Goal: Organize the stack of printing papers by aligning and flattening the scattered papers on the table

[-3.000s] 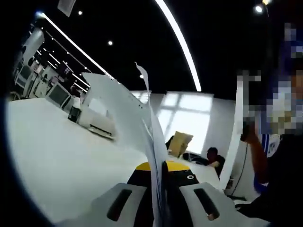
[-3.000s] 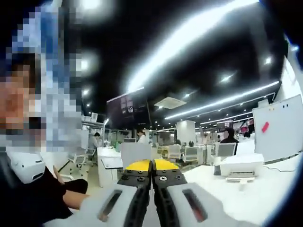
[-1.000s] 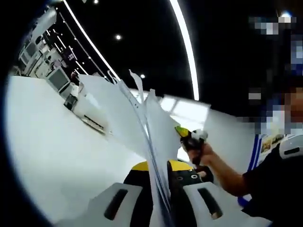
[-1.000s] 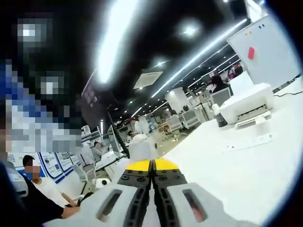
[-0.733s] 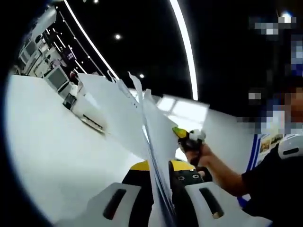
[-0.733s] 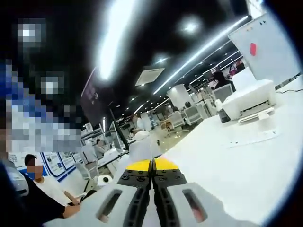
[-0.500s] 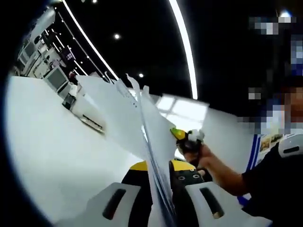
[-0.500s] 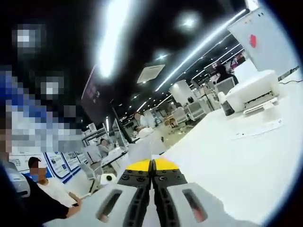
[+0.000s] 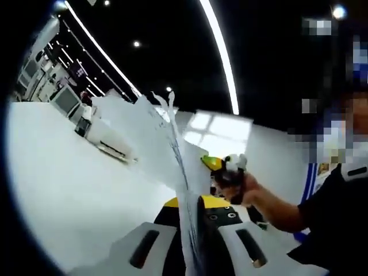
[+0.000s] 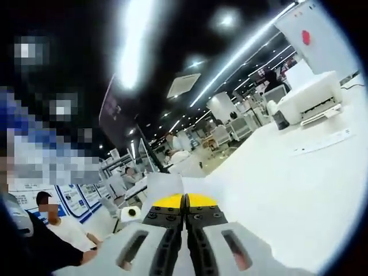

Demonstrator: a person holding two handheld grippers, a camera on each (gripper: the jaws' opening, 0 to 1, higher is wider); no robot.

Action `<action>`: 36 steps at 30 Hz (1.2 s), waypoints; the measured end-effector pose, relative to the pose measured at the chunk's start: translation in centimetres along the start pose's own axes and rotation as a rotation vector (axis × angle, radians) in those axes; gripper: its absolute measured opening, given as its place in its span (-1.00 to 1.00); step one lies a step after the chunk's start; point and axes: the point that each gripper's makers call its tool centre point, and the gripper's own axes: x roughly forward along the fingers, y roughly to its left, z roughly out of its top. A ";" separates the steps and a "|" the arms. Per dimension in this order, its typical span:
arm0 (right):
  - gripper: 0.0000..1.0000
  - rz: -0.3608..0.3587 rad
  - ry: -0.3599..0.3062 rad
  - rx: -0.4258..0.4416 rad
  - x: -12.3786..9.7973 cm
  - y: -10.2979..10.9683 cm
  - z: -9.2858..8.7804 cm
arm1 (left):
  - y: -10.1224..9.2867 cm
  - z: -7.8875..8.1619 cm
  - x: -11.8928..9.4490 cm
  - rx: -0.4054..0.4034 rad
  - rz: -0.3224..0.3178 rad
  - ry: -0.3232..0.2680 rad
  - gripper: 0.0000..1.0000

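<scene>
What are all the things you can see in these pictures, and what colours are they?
papers: several loose sheets, white, standing edge-up between the left gripper's jaws, fanned out unevenly at the top.
table: one, white, stretching away under both grippers.
printer: one, white, far side of the table; a dark small thing stands beside it.
whiteboard: one, white with a red spot, behind the printer.
ceiling lights: several long strips, white, on a dark ceiling.
seated people: a few, at desks in the background.
left gripper: white jaws with yellow tips, closed on the papers.
right gripper: white jaws with yellow tips, closed; a white edge shows just past its tips.
person's hand: one, holding the right gripper beside the papers.
</scene>
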 end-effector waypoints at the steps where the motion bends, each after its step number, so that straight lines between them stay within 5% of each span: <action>1: -1.00 -0.007 0.001 -0.010 0.0 -0.2 0.0 | 0.0 0.0 0.0 0.004 0.002 0.000 -0.87; 3: -0.96 -0.026 0.015 -0.048 -0.2 -0.6 -0.3 | 0.0 0.0 0.0 0.018 0.003 0.002 -0.88; 7: -0.52 -0.087 0.036 -0.133 -1.3 -1.6 -1.1 | -0.2 0.0 0.0 0.049 0.004 0.003 -0.89; 16: -0.56 -0.103 0.010 -0.120 -3.4 -1.5 -1.8 | -0.6 0.3 -0.1 0.081 -0.002 -0.010 -0.89; 20: -0.38 -0.085 0.008 -0.111 -3.4 -1.3 -1.9 | -1.6 0.8 -0.1 0.180 -0.018 -0.027 -0.89; 22: -0.30 -0.050 -0.008 -0.119 -3.2 -0.7 -1.7 | -2.6 0.8 0.2 0.246 -0.028 -0.021 -0.89; 30: 0.33 0.143 -0.048 -0.100 -1.3 3.0 -0.8 | -6.4 3.1 0.3 0.265 -0.146 -0.063 -0.90; 36: 0.33 0.313 -0.049 -0.137 -1.1 6.3 0.8 | -8.4 5.6 0.4 0.239 -0.219 -0.119 -0.90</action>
